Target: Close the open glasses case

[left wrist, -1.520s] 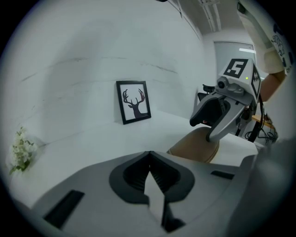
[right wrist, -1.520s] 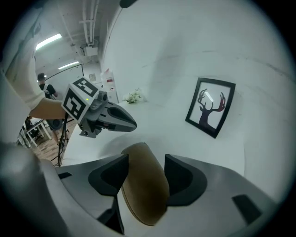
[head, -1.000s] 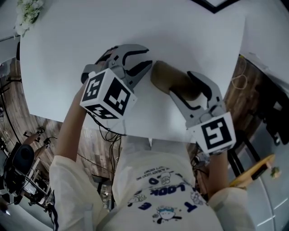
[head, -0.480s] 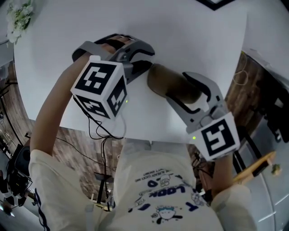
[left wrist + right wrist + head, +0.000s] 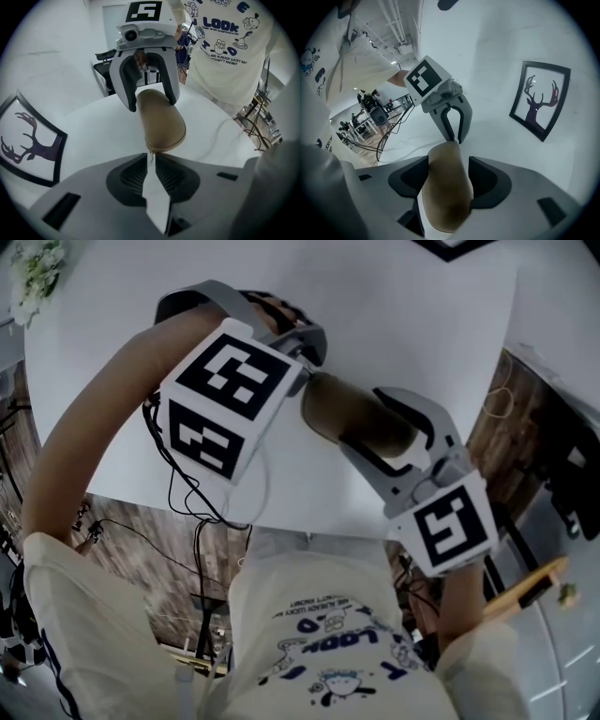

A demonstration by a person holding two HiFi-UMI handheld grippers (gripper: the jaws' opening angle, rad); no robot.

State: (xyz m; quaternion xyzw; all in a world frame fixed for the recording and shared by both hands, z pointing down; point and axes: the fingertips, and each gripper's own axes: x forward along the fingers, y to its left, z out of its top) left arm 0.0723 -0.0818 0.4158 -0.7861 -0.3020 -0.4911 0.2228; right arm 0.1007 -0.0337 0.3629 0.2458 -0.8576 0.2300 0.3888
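So the biggest thing here is the white table [image 5: 422, 324], filling the top half of the head view, with the person's cream printed T-shirt [image 5: 328, 643] down at 6 o'clock. Next is a black-framed deer picture [image 5: 540, 98] lying flat on the table, at 3 o'clock in the right gripper view and well apart from everything else. Then the two grippers. The left gripper [image 5: 150, 158] comes in from about 10 o'clock in the head view with its big marker cube [image 5: 230, 399] facing us, and the right gripper [image 5: 447, 161] reaches up from about 4 o'clock. Between them, just above centre, is the tan glasses case [image 5: 159, 122], lying on the table with its long axis running from one gripper to the other. As far as we can see, the lid is down. The right jaws are spread wide and sit against both sides of the case at its near end. The left jaws are pinched nearly together, tips closed on the little zip pull [image 5: 150, 152] at the other end. There's a small bunch of white flowers [image 5: 37, 273] at 10 o'clock.
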